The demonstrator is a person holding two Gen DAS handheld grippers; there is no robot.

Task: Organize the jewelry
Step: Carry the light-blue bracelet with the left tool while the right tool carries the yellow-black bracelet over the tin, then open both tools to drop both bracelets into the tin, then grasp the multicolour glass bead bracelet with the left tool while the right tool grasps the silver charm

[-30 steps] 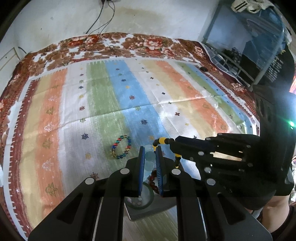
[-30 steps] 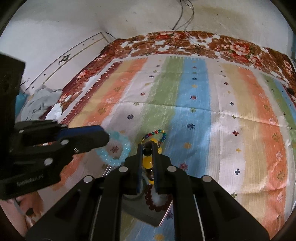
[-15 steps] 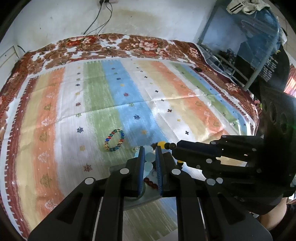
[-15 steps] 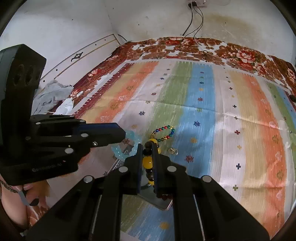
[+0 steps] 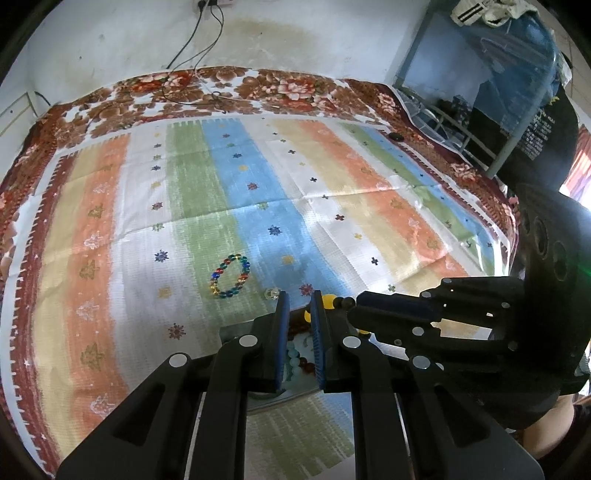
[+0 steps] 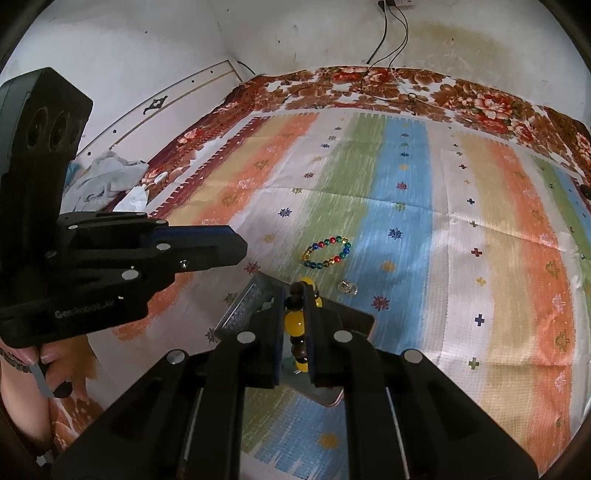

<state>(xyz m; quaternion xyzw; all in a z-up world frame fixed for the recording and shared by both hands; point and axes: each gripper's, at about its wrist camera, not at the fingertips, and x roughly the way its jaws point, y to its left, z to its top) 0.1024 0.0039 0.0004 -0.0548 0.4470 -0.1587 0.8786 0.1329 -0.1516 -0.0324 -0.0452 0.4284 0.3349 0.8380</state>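
Note:
My right gripper [image 6: 294,295] is shut on a yellow and dark bead bracelet [image 6: 295,325] and holds it above a metal tray [image 6: 354,317]. It also shows at the right of the left wrist view [image 5: 354,301]. My left gripper [image 5: 298,299] hangs over the same tray [image 5: 280,395], jaws slightly apart with nothing between them. A pale blue bracelet [image 5: 293,354] and a dark red bead bracelet [image 5: 304,365] lie in the tray below it. A multicoloured bead bracelet [image 5: 229,276] [image 6: 327,253] lies on the striped cloth beyond the tray. A small ring [image 5: 270,293] [image 6: 347,286] lies beside it.
The striped cloth [image 5: 332,206] covers a bed with a floral blanket border [image 5: 258,85]. A cable [image 5: 195,26] runs down the back wall. A metal rack [image 5: 480,110] stands at the right. Crumpled clothes [image 6: 107,181] lie off the bed's left edge.
My left gripper let go of the pale blue bracelet, which now lies in the tray. Both grippers rose and drew back. My right gripper still holds the yellow and dark bracelet.

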